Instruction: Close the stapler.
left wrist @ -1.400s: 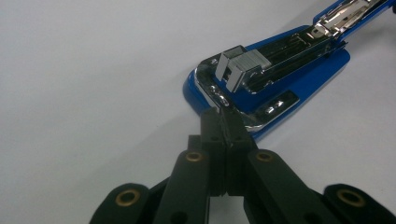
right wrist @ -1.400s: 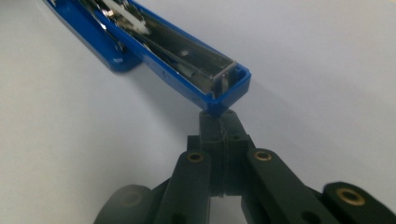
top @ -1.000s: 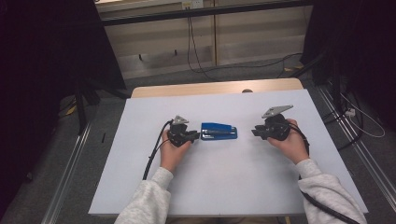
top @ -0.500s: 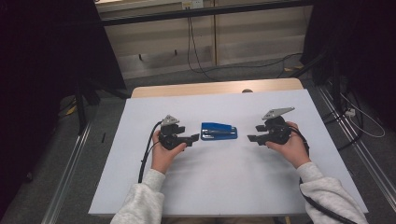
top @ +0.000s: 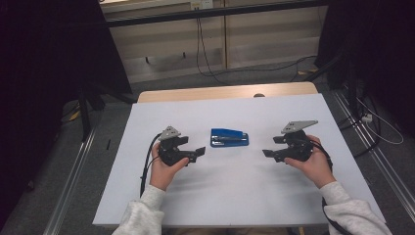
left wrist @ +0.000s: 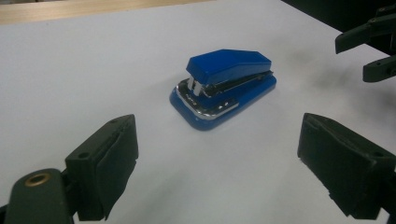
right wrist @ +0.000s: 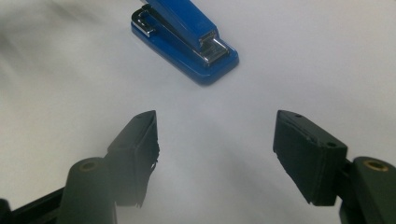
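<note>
No legible text (labels, numbers) anywhere

Blue stapler, white table

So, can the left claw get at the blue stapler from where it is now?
Probably yes. The left claw is open and points at the blue stapler, with only bare white table between them. The right claw stays apart on the other side.

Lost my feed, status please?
Left gripper open, right gripper open, both empty. Small blue metal stapler flat on white table between them. Nothing in the way.
</note>
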